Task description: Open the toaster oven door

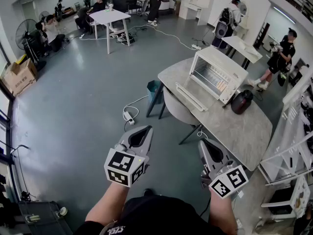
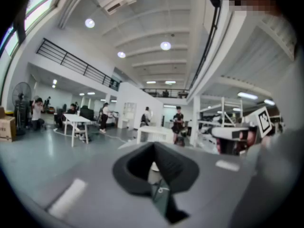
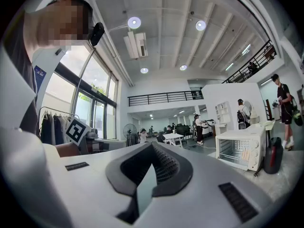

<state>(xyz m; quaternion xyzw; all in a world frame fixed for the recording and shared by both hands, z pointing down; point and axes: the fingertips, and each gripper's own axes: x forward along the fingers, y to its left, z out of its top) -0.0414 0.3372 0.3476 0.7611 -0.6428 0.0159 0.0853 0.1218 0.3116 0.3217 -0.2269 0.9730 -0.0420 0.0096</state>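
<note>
A white toaster oven [image 1: 215, 75] stands on a grey table [image 1: 234, 131] at the upper right of the head view, its glass door shut and the long handle bar [image 1: 190, 98] facing me. The right gripper view shows the toaster oven [image 3: 240, 151] far off to the right. Both grippers hang low in front of me, well short of the table. My left gripper [image 1: 142, 131] [image 2: 153, 147] is shut with nothing in it. My right gripper [image 1: 208, 146] [image 3: 152, 147] is also shut and empty, the nearer of the two to the table's edge.
A dark round jug [image 1: 241, 102] [image 3: 273, 156] sits just right of the oven. A grey chair [image 1: 178, 109] is tucked under the table, with a blue bin [image 1: 155, 89] and a power strip [image 1: 129, 115] on the floor. White shelving [image 1: 293, 146] lines the right. Several people stand farther off.
</note>
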